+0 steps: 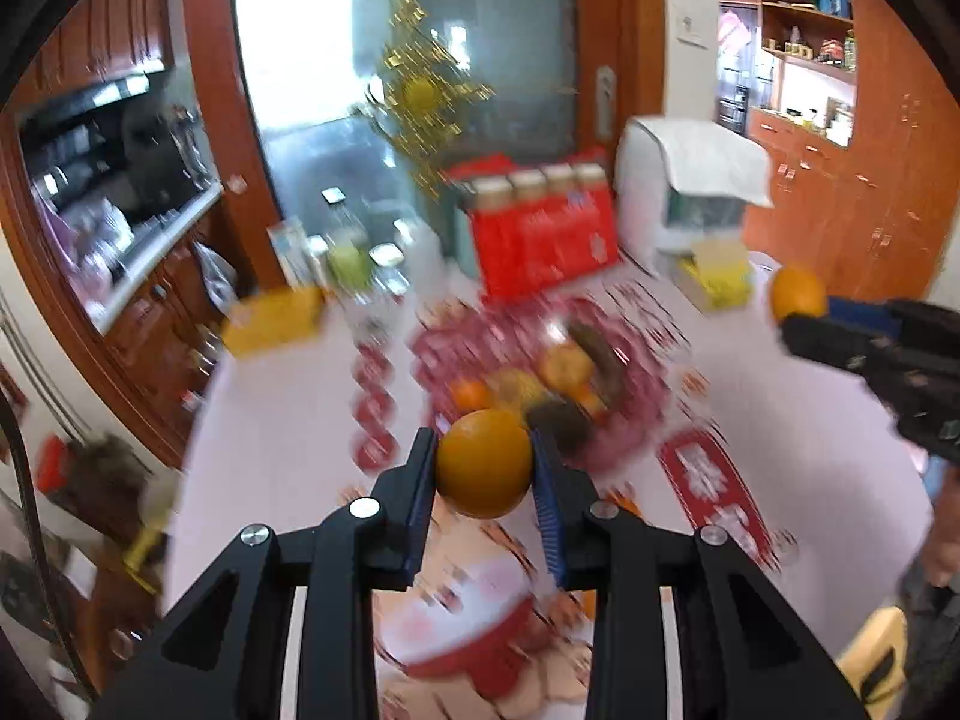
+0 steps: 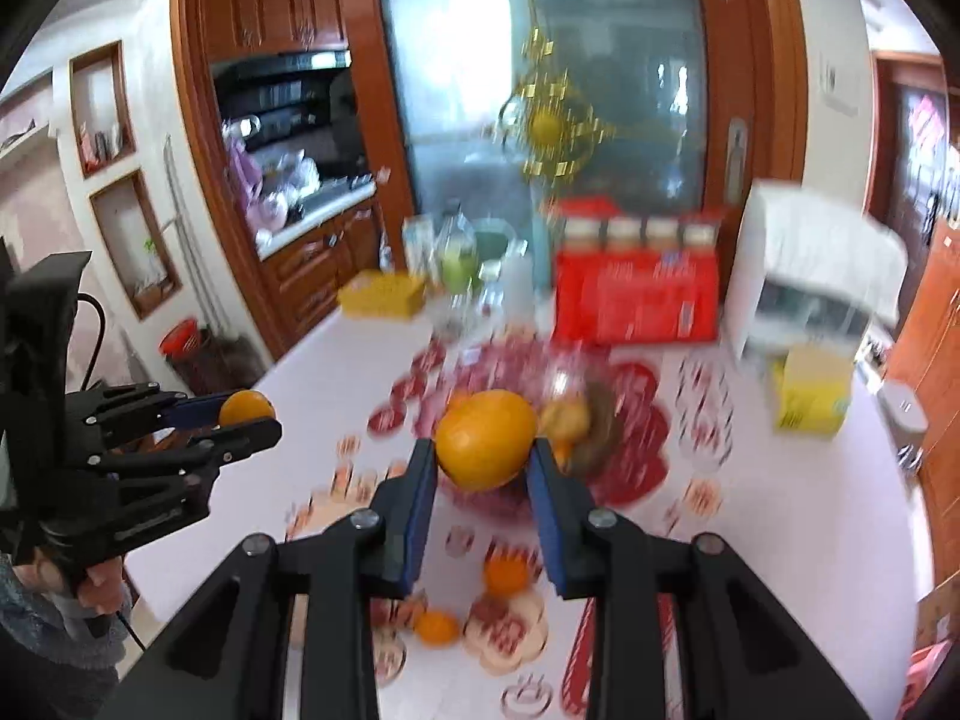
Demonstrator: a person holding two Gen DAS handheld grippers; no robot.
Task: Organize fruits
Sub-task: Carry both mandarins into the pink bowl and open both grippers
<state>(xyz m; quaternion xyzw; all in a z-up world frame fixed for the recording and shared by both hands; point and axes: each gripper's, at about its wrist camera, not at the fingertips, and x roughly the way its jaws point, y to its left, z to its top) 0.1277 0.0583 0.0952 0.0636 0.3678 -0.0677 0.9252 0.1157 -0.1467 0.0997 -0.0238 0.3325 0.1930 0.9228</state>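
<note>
My left gripper [image 1: 483, 444] is shut on a large orange [image 1: 483, 471], held in the air above the white patterned table [image 1: 288, 420]. My right gripper [image 2: 482, 450] is shut on a second large orange [image 2: 486, 438], also lifted. Each gripper shows in the other's view: the right gripper [image 1: 801, 315] with its orange [image 1: 798, 291], and the left gripper [image 2: 255, 414] with its orange [image 2: 243, 407]. Beyond both lies a red patterned fruit dish [image 1: 636, 384] [image 2: 480, 360] with several blurred fruits. Two small oranges [image 2: 506, 575] [image 2: 437, 627] lie on the table below the right gripper.
A red carton of bottles [image 2: 636, 300], a white appliance under a cloth [image 2: 804, 276], yellow boxes [image 2: 381, 297] [image 2: 810, 390] and jars [image 2: 456, 264] stand along the table's far side. A red-and-white bowl [image 1: 462, 630] sits under the left gripper. The table's edge runs on the left.
</note>
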